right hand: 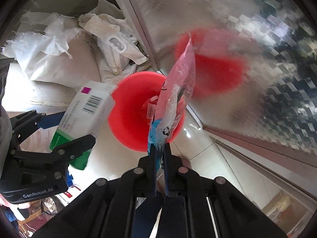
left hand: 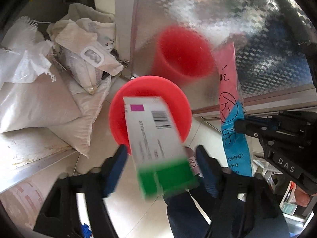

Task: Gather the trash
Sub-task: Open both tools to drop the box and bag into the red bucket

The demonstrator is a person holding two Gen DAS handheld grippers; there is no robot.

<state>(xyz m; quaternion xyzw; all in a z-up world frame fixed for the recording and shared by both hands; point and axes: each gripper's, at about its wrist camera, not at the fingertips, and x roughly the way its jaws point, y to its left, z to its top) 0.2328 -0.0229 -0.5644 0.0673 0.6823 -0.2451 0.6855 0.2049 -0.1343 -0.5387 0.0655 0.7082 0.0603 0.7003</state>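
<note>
A red bin (left hand: pixel 116 109) stands on the tiled floor by a glass door. Over its mouth hangs a white carton (left hand: pixel 152 130) with a barcode and a green end, blurred. It lies between the fingers of my left gripper (left hand: pixel 160 152), whose blue pads stand a little off its sides, so the gripper is open. The right wrist view shows this carton (right hand: pixel 85 107) at the bin's (right hand: pixel 130 117) left rim. My right gripper (right hand: pixel 159 148) is shut on the lower end of a pink and blue plastic wrapper (right hand: pixel 178 83), which stands up over the bin's right rim. The same wrapper (left hand: pixel 227 91) also appears in the left wrist view.
White woven sacks (left hand: pixel 39 103) are piled to the left of the bin. Behind it a patterned glass door (left hand: pixel 257 29) reflects the bin's red. Its metal frame (left hand: pixel 126 29) and sill run along the floor. A person's dark trouser leg (left hand: pixel 184 214) is below the left gripper.
</note>
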